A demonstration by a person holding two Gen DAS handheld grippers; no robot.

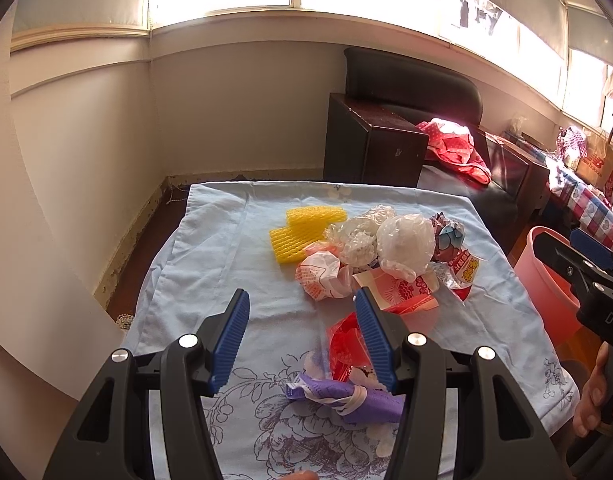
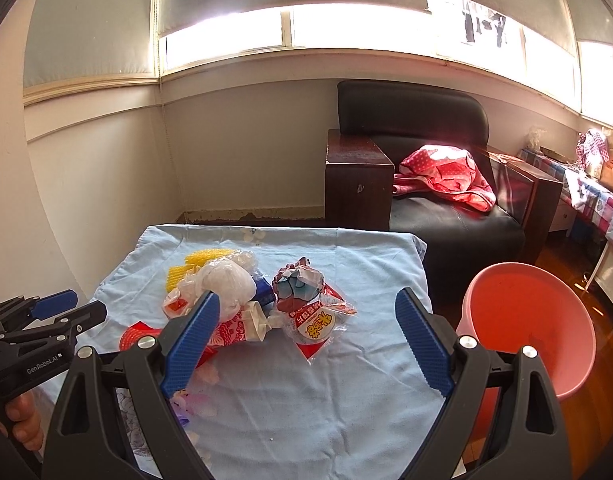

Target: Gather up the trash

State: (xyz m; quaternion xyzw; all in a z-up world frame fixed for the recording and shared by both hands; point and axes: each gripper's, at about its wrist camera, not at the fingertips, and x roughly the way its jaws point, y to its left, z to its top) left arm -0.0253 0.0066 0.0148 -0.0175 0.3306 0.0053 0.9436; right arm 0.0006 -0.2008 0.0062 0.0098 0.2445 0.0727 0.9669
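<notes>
A pile of trash lies on a table under a light blue cloth (image 1: 226, 248): yellow foam netting (image 1: 302, 228), crumpled clear plastic bags (image 1: 404, 240), a crumpled white-and-orange wrapper (image 1: 320, 276), a red snack packet (image 1: 346, 344) and a purple wrapper (image 1: 346, 396). My left gripper (image 1: 302, 340) is open above the near part of the cloth, with the red packet and purple wrapper by its right finger. My right gripper (image 2: 306, 344) is open above the cloth, near a clear snack packet with a yellow label (image 2: 318, 328). A pink bin (image 2: 530, 320) stands right of the table.
A black armchair (image 2: 426, 140) with dark wooden sides and a red-and-white cloth (image 2: 446, 176) on its seat stands behind the table. A wall runs along the left. A checked cloth with a paper bag (image 1: 598, 160) is at far right. The floor is dark wood.
</notes>
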